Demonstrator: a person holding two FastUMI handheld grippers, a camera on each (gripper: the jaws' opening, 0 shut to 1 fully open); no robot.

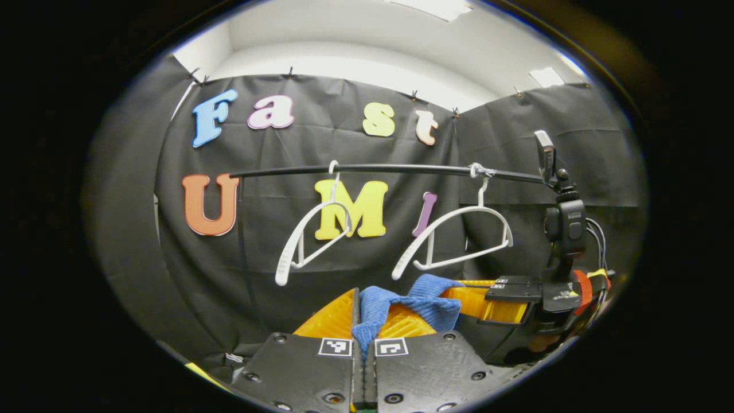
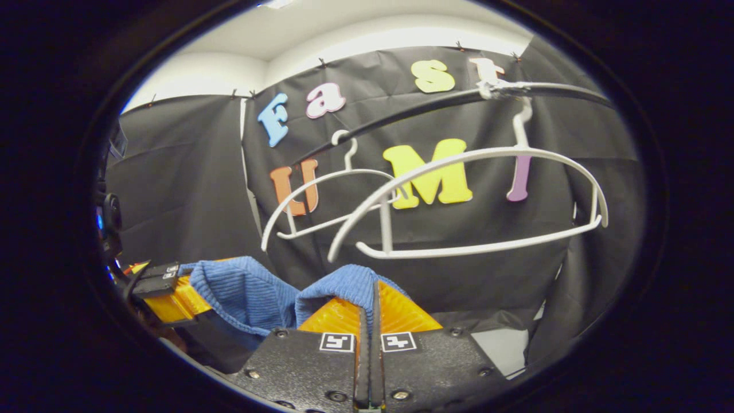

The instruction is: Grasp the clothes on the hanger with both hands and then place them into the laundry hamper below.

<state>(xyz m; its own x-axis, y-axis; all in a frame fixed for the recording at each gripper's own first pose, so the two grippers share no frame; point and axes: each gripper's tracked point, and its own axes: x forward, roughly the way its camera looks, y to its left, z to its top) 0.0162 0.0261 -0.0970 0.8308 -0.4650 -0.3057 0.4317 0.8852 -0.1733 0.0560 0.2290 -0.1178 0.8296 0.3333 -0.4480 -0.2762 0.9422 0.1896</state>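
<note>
- The blue ribbed knit garment (image 1: 427, 301) is off the hangers and stretched between the two tools — each one pinches an end of it, so the cloth hangs in a shallow sag between them rather than bunching.
- In the left gripper view, the left gripper (image 1: 363, 327) has its fingers drawn together with a fold of the blue knit trapped between them; the cloth spills out over the fingertips and down the seam between the two finger blocks.
- In the right gripper view, the right gripper (image 2: 371, 312) is likewise closed tight on a hump of the same knit, which drapes over the top of its fingers. The other tool appears at the far left of this view, with the cloth running toward it.
- The two white plastic clothes hangers — the nearer one (image 2: 476, 201) and the farther one (image 2: 327, 198) — hang bare from the thin black horizontal rail (image 1: 367, 169). The nearer hanger's hook seems bound to the rail with a wrap of tie or tape, likely so it stays put when clothes are pulled off.
- Both tools sit below the hangers, which suits a garment already freed and ready to be lowered; my judgement is that the carry down to the hamper is the step in hand.
- The laundry hamper lies under the cameras' line of sight, so its position cannot be told.
- Writing: each gripper carries small square black-and-white coded markers near the fingers; no brand name or readable text on the garment or hangers.
</note>
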